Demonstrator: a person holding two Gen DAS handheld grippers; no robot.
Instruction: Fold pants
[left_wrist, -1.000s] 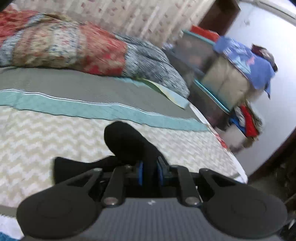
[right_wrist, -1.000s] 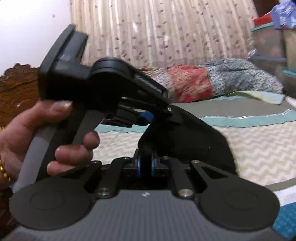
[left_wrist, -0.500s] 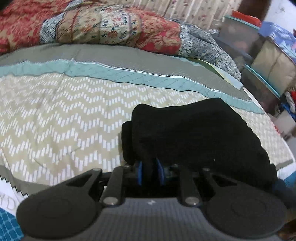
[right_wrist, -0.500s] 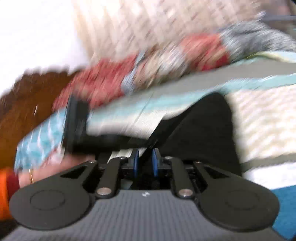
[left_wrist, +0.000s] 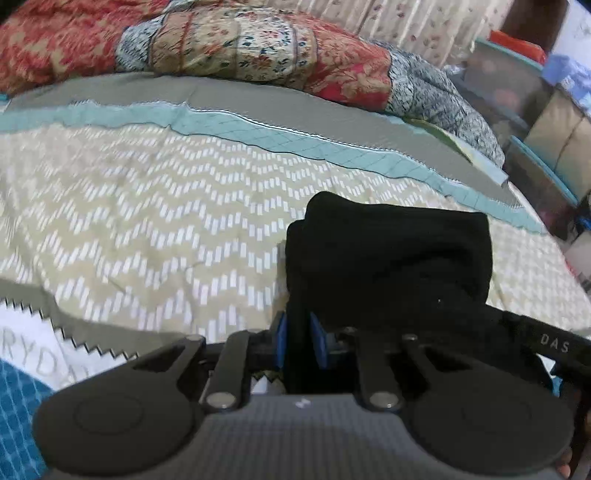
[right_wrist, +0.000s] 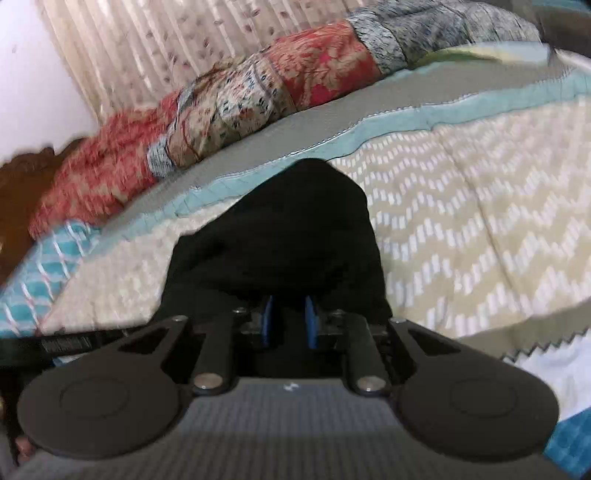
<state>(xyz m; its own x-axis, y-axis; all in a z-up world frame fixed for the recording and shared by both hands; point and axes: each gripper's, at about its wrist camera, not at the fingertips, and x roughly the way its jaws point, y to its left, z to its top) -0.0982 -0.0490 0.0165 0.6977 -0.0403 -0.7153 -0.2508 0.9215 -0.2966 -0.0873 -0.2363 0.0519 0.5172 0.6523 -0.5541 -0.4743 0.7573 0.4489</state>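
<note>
1. Bed: chevron cover serves as folding surface.
2. Pants: black bundle resting low on the bed, pinched at two edges, evidently to lay a fold.
3. Left claw: clamped on fabric.
4. Right claw: jaws have just been opening, fabric between them.

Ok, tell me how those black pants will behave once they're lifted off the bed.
Probably floppy: the black pants bunch in soft rounded folds against the left gripper. Likely to sag between grips, since they drape over the right gripper too. Seemingly light: they barely dent the bedspread.
</note>
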